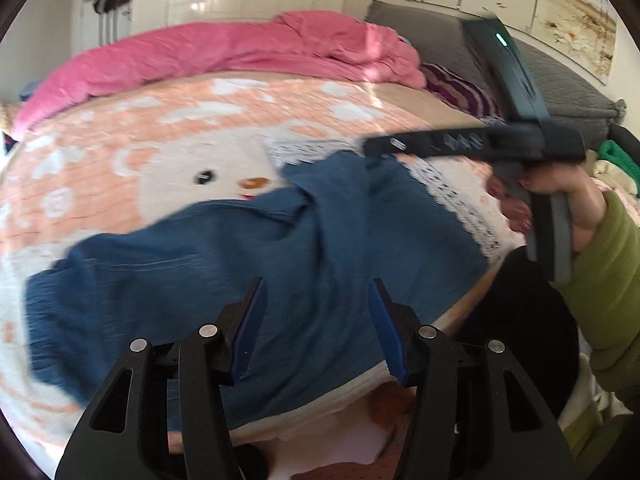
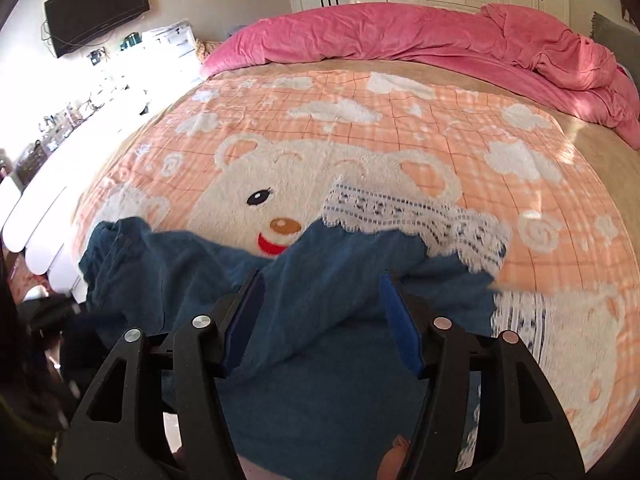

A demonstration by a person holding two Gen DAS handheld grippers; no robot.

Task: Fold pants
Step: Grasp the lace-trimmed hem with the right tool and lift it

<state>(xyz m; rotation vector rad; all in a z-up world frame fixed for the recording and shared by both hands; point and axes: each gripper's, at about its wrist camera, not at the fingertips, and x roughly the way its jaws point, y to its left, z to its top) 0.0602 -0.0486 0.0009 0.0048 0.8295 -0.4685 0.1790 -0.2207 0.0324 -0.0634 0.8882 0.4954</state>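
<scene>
While both jaws gape, pants [image 2: 320, 340] overhang bed edge [image 1: 460, 308].

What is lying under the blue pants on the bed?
The bear blanket, plus a white lace cloth poking out behind the blue pants. How far the lace reaches beneath is covered.

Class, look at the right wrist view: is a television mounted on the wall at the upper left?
Yes. A dark flat television hangs on the pale wall there, above a cluttered bright counter beside the bed.
</scene>
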